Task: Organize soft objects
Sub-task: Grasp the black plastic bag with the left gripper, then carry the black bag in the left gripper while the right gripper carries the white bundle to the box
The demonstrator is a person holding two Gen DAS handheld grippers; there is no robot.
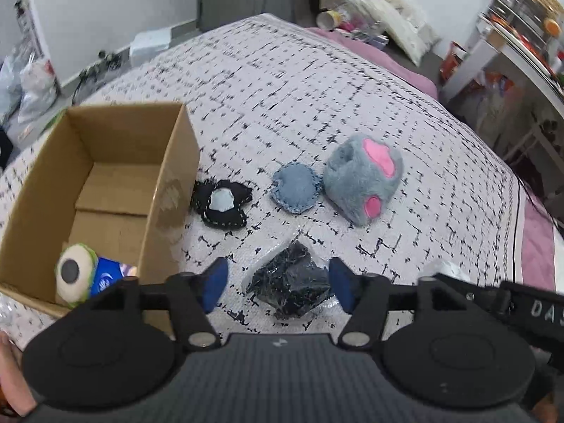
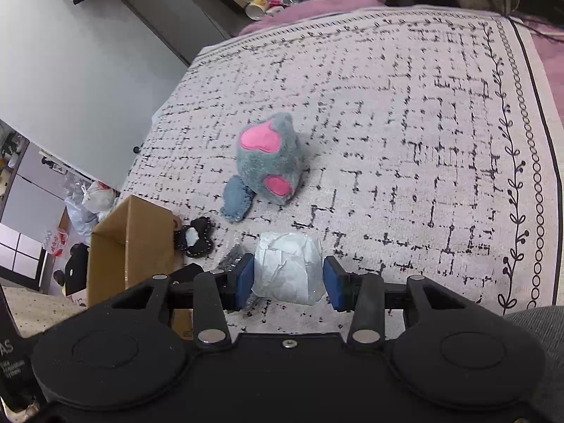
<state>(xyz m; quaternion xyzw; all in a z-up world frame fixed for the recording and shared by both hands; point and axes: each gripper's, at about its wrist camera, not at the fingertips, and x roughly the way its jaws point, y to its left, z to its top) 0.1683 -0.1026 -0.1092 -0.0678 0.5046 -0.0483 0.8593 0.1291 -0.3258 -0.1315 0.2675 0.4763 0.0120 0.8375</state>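
Left gripper (image 1: 278,287): spread wide over a black plastic-wrapped bundle (image 1: 290,282) on the patterned bedspread (image 1: 282,88), gripping nothing. Right gripper (image 2: 288,280): pads astride a white wrapped bundle (image 2: 287,268), contact unclear. Beyond: grey plush paw (image 1: 363,176) beside a blue denim pad (image 1: 296,187), then a black stitched felt piece (image 1: 222,202) near the cardboard box (image 1: 165,176). Inside the box: a green eyeball plush (image 1: 74,271) against a blue packet (image 1: 105,276).

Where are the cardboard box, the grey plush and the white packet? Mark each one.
cardboard box (image 1: 169,172), left wrist view, on its right wall.
grey plush (image 1: 356,185), left wrist view, on its furry front.
white packet (image 2: 287,269), right wrist view, on its crinkled middle.
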